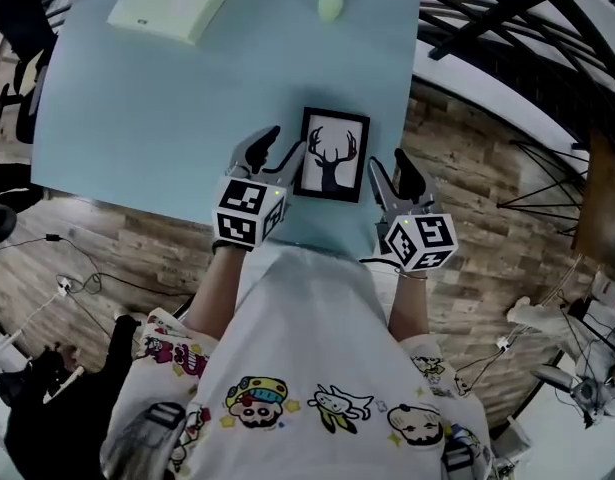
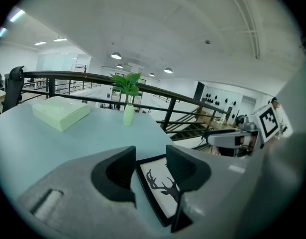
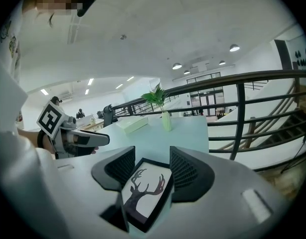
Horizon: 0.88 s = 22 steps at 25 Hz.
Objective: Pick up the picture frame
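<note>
Two wide-open grippers, left gripper (image 1: 280, 148) and right gripper (image 1: 389, 166), flank the deer picture frame (image 1: 332, 155) lying flat by the table's (image 1: 137, 118) near edge; it looks light, rigid, perhaps fragile, and is best pinched on its black border.

This looks like a large open office or studio on an upper level. A pale blue surface (image 1: 137, 118) stands beside a dark railing (image 2: 58, 76), and behind the railing a stair (image 2: 190, 129) goes down. The ceiling is white and high, with round lights (image 2: 116, 56) and long strip lights (image 3: 90, 81). The floor (image 1: 467, 158) is of wood planks, and cables (image 1: 77, 268) lie on it. A black office chair (image 2: 12, 86) stands at the far end of the surface. Far behind the railing, glass doors (image 3: 205, 102) can be seen.
</note>
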{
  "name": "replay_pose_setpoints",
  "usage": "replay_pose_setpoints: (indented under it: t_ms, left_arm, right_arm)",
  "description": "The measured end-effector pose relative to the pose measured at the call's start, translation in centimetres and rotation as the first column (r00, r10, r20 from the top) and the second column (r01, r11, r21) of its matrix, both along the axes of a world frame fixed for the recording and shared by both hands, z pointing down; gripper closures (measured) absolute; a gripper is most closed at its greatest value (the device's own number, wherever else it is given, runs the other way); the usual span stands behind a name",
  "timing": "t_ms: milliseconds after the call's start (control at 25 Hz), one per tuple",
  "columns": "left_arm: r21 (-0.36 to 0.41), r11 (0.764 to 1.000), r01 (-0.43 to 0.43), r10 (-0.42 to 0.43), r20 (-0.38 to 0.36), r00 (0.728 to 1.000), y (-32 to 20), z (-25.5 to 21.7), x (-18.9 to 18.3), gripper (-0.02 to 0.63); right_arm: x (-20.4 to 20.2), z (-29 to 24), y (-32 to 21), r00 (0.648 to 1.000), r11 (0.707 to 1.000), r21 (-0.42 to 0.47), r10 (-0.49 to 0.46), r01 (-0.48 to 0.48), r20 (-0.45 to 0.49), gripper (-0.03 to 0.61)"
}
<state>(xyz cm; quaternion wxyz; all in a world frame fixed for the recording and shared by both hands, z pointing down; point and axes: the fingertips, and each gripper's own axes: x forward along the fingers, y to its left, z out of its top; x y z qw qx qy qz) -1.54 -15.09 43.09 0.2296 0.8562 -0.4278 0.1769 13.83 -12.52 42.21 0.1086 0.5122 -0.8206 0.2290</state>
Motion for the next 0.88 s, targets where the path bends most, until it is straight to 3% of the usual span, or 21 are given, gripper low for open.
replay_pose_setpoints:
  t_ms: [560,880]
  left_arm:
    - [-0.181,0.981,-0.072,0.08,0.039,0.996,1.1,9.1,1.5,0.428]
    - [-0.273,0.961,-0.054,0.072,0.055,0.996,1.7,13.4,1.7,0.428]
  right_arm:
    - [-0.9,7.2,-0.5,0.999,0.99,-0.144,0.005,0.001,0.038,0.368]
    - [-1.2,10.0,0.2,0.996,0.979,-0.201,0.054,-0.039,0.067,0.368]
